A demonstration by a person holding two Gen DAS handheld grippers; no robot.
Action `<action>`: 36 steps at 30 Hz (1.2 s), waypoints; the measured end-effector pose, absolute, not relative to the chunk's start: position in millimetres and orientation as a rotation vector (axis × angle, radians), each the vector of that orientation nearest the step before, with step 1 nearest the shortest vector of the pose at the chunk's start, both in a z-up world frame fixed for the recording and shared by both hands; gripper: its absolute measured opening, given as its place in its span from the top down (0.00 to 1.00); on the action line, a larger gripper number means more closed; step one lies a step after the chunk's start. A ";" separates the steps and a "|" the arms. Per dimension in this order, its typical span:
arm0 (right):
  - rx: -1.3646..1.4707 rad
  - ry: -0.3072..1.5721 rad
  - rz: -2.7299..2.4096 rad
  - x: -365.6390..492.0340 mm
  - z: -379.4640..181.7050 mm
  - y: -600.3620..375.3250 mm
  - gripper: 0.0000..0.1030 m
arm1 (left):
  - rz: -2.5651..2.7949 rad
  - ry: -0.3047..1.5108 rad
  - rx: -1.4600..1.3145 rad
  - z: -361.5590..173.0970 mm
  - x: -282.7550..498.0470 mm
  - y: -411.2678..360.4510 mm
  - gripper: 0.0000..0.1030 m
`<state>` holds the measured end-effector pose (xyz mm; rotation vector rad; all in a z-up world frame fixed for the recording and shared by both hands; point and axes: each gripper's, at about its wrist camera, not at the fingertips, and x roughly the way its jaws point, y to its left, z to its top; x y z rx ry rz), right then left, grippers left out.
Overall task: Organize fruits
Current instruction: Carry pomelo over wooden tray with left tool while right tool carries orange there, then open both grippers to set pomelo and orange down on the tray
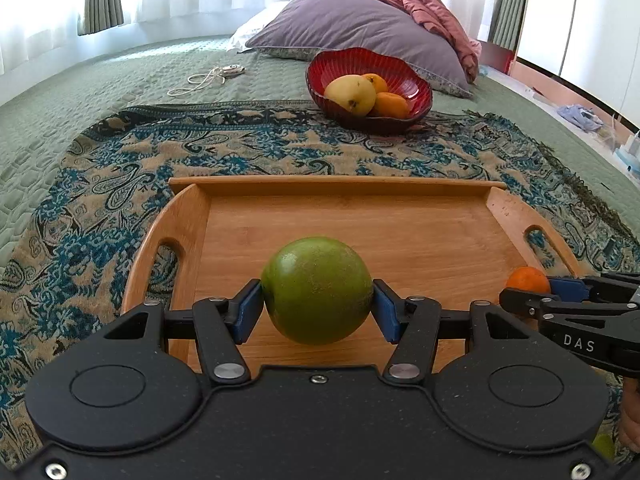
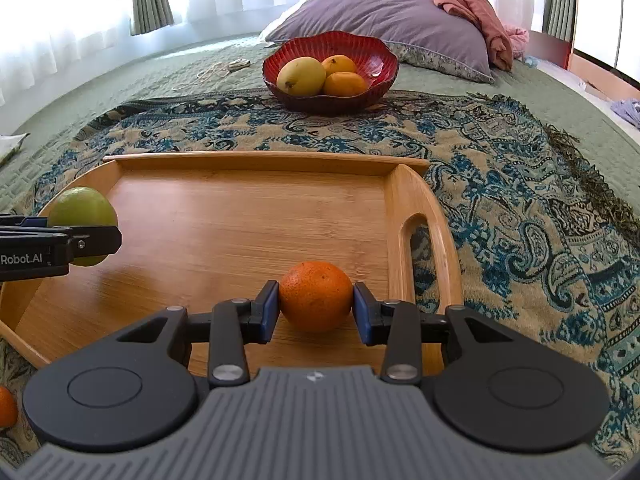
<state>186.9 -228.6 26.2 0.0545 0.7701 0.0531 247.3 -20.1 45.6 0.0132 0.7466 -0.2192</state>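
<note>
My left gripper (image 1: 318, 304) is shut on a round green fruit (image 1: 317, 290) over the near part of a wooden tray (image 1: 360, 224). My right gripper (image 2: 316, 306) is shut on an orange (image 2: 316, 296) at the tray's (image 2: 224, 216) near right side; whether it touches the tray floor I cannot tell. Each gripper shows in the other view: the right one (image 1: 532, 294) with its orange (image 1: 528, 279), the left one (image 2: 86, 242) with the green fruit (image 2: 83, 212). A red bowl (image 1: 404, 76) beyond the tray holds a yellow mango (image 1: 350, 94) and two oranges (image 1: 390, 104).
The tray lies on a blue-and-tan patterned cloth (image 2: 520, 216) over a green bedspread. A purple pillow (image 1: 352, 24) and pink blanket (image 1: 432, 0) lie behind the bowl. A cord with a small device (image 1: 216, 76) lies far left. Another orange (image 2: 6, 406) sits at the near left edge.
</note>
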 end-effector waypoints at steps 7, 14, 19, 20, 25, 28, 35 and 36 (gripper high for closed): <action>0.053 0.769 0.056 186.4 26.1 -229.2 0.57 | -0.213 0.748 0.017 44.1 247.7 -18.4 0.46; 0.060 0.769 0.056 186.2 25.9 -229.7 0.57 | -0.202 0.759 0.011 40.1 249.0 -16.1 0.46; 0.066 0.770 0.057 185.8 26.1 -231.1 0.57 | -0.199 0.767 0.011 37.4 248.9 -16.6 0.46; 0.066 0.770 0.057 185.9 26.2 -231.1 0.57 | -0.199 0.769 0.010 36.8 249.0 -16.5 0.46; 0.067 0.771 0.057 186.0 26.3 -231.2 0.56 | -0.198 0.769 0.015 35.2 249.5 -17.4 0.46; 0.065 0.771 0.057 186.1 26.5 -231.1 0.56 | -0.196 0.769 0.013 35.2 249.6 -17.5 0.46; 0.071 0.771 0.057 185.4 25.9 -230.5 0.50 | -0.187 0.770 0.035 35.5 248.3 -19.0 0.41; 0.072 0.771 0.057 185.1 26.2 -230.4 0.50 | -0.178 0.765 0.048 35.7 247.3 -20.1 0.35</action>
